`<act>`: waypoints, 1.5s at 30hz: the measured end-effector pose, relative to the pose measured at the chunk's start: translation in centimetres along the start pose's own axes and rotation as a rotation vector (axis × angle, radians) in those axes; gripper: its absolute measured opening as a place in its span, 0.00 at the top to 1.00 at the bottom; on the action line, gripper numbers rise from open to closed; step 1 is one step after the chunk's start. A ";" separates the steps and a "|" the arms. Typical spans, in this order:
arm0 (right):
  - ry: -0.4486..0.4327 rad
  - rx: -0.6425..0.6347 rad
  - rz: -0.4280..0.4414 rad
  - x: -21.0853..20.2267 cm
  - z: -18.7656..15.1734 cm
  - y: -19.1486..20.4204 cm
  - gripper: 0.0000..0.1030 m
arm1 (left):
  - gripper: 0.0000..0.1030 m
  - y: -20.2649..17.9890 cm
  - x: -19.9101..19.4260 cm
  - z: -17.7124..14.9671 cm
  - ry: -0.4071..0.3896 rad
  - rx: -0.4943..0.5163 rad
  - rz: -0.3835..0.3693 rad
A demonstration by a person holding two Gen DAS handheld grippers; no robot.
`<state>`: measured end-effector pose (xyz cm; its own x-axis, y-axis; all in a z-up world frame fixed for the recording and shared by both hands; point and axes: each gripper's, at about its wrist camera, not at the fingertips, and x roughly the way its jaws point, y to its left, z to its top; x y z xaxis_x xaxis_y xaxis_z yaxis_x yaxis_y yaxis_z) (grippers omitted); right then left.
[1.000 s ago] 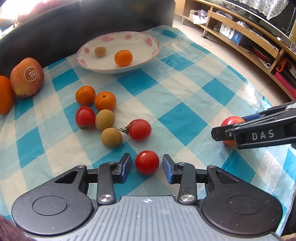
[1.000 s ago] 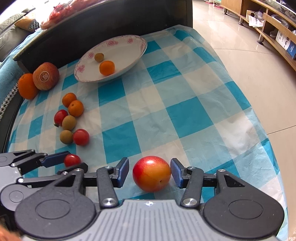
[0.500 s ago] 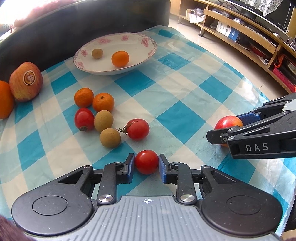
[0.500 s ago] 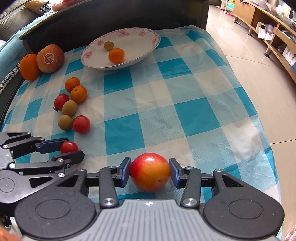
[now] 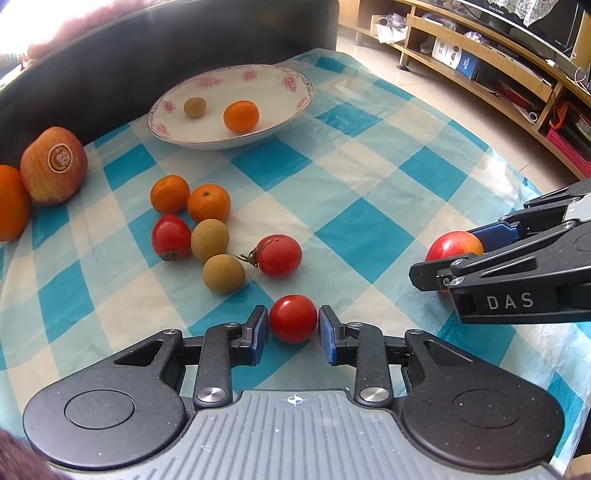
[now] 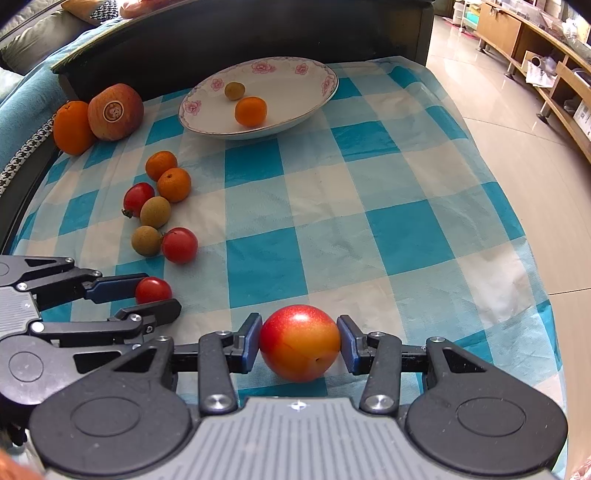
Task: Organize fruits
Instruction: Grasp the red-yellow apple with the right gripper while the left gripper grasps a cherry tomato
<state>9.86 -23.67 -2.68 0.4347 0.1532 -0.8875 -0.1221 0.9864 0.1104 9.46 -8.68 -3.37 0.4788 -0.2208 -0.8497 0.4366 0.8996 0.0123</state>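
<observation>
My left gripper (image 5: 293, 326) is shut on a small red cherry tomato (image 5: 293, 318), low over the checked cloth; it also shows in the right wrist view (image 6: 152, 290). My right gripper (image 6: 300, 341) is shut on a red-and-yellow plum (image 6: 300, 341), seen at the right in the left wrist view (image 5: 452, 245). A white flowered plate (image 5: 295, 92) at the back holds a small orange (image 5: 241, 116) and a longan (image 5: 194, 107). Loose on the cloth lie two small oranges (image 5: 208, 203), two tomatoes (image 5: 277, 255) and two longans (image 5: 223, 274).
A red apple with a sticker (image 5: 53, 170) and a large orange (image 5: 11, 206) sit at the back left. The blue-and-white checked cloth (image 6: 332, 206) drops off at the right to a tiled floor. A dark sofa edge (image 6: 221, 33) runs behind the plate.
Both grippers closed onto their fruits over the last second: the left on the cherry tomato, the right on the plum. Both views moved forward slightly.
</observation>
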 end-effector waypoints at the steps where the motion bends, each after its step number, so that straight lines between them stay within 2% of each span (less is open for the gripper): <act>1: 0.002 0.000 0.000 0.1 0.0 0.0 0.54 | 0.66 0.0 0.0 0.0 0.000 0.000 -0.003; 25: -0.030 -0.061 0.011 -0.4 0.9 2.4 0.54 | 0.67 0.8 -1.3 1.0 -0.033 -0.014 0.021; 45: -0.081 -0.060 0.017 -1.3 2.6 3.4 0.54 | 0.69 2.2 -2.2 2.4 -0.075 -0.031 0.046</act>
<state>11.26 -20.36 -0.01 0.5025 0.1762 -0.8465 -0.1823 0.9786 0.0954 11.17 -7.16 -0.19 0.5540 -0.2057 -0.8067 0.3900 0.9202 0.0332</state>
